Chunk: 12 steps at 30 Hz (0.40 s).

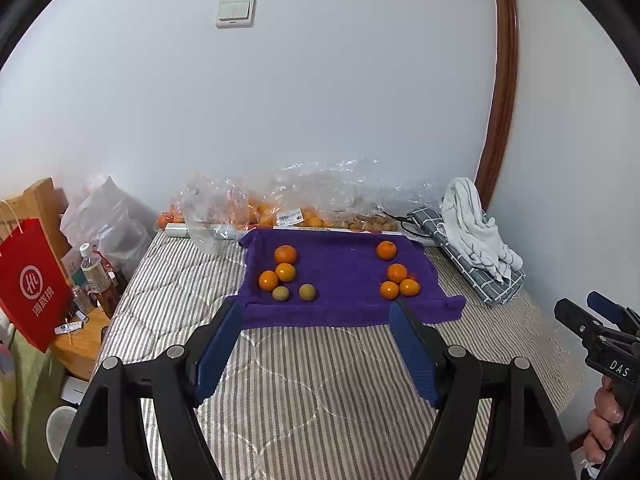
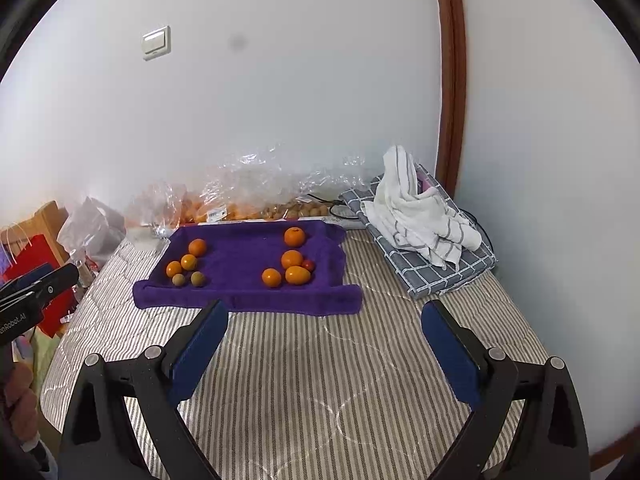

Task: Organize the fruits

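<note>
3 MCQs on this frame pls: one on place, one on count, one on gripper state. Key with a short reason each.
1. Where do the loose fruits lie?
A. on the purple towel
B. on the checked cloth
C. in the red bag

2. How many greenish-brown fruits are in the left group?
A. none
B. two
C. five

3. How are both grippers?
A. shut on fruit
B. open, holding nothing
C. shut and empty

Key: 1 A, all sit on the purple towel. 2 B, two greenish-brown fruits lie by three oranges. 3 B, the left gripper and right gripper show spread fingers with only the striped bedding between.
</note>
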Motion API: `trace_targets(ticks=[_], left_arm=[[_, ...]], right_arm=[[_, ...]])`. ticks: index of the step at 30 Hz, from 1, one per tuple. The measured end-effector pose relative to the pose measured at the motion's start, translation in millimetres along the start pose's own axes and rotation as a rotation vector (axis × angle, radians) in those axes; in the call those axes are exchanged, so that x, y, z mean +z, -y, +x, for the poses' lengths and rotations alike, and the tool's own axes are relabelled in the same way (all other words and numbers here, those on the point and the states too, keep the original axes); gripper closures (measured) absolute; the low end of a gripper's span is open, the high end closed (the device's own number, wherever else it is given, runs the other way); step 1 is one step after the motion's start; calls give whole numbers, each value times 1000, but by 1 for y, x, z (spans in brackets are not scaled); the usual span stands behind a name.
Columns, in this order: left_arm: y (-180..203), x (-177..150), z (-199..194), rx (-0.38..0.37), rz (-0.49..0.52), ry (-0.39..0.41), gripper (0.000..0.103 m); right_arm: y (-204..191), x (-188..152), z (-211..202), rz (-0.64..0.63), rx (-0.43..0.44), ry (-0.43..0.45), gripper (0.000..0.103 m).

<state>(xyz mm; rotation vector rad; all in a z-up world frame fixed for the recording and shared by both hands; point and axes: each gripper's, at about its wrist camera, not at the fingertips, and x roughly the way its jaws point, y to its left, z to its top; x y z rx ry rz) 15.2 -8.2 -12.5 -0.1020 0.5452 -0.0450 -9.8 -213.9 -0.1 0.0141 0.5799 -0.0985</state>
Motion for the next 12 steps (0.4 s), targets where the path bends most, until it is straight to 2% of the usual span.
trace_targets(ticks=[12], left_arm=[[-2,1,4,-9,-1,3,28]], right_arm=[[-5,-1,6,-10,2,-7,7]])
